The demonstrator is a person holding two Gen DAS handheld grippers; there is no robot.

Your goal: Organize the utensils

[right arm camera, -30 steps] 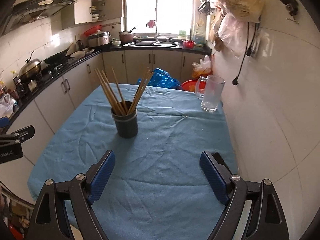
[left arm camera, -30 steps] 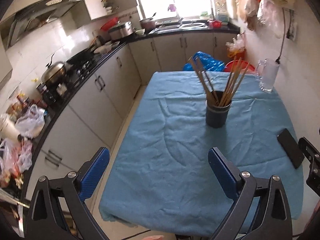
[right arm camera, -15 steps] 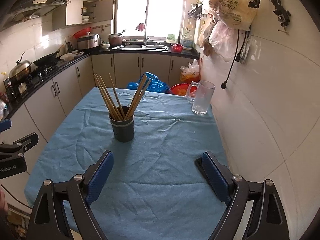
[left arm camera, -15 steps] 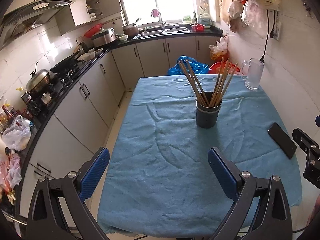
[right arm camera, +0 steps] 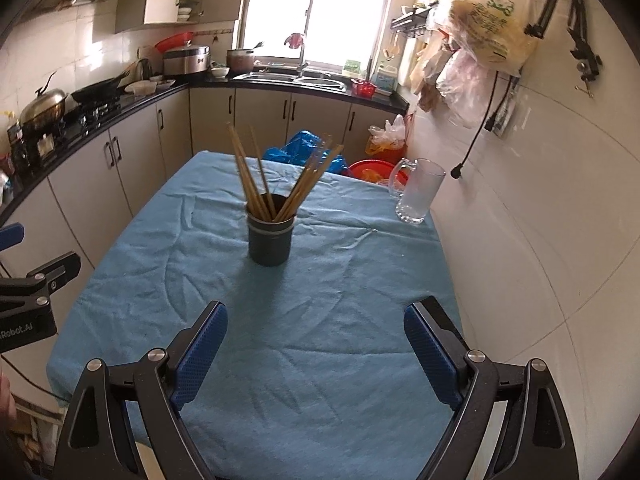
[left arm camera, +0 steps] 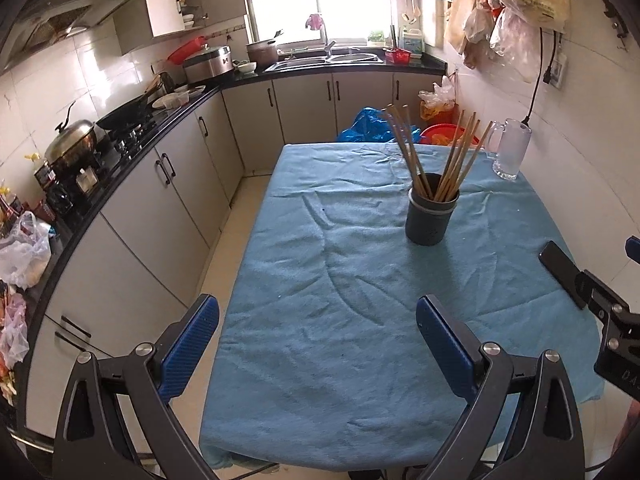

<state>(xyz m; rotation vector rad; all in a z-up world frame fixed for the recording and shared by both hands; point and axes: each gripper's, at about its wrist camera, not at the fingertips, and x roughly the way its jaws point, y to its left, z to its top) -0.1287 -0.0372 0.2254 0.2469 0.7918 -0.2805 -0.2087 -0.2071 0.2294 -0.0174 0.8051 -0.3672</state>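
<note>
A dark round holder (left arm camera: 430,220) stands on the blue tablecloth (left arm camera: 340,288), right of the table's middle. Several wooden chopsticks (left arm camera: 436,156) stand in it, fanned out. The holder also shows in the right wrist view (right arm camera: 270,238) with the chopsticks (right arm camera: 276,180). My left gripper (left arm camera: 316,336) is open and empty above the table's near left edge. My right gripper (right arm camera: 314,344) is open and empty above the near half of the cloth (right arm camera: 280,320). Both are well short of the holder.
A glass mug (left arm camera: 510,154) stands at the far right corner by the tiled wall, also in the right wrist view (right arm camera: 418,192). A black phone (left arm camera: 560,272) lies at the right edge. Kitchen cabinets (left arm camera: 160,200) run along the left, with a narrow floor aisle.
Both grippers have tilted up and pulled back a little, so more of the kitchen and the table's near edge shows. Jaws stay open. The holder and chopsticks have not moved.
</note>
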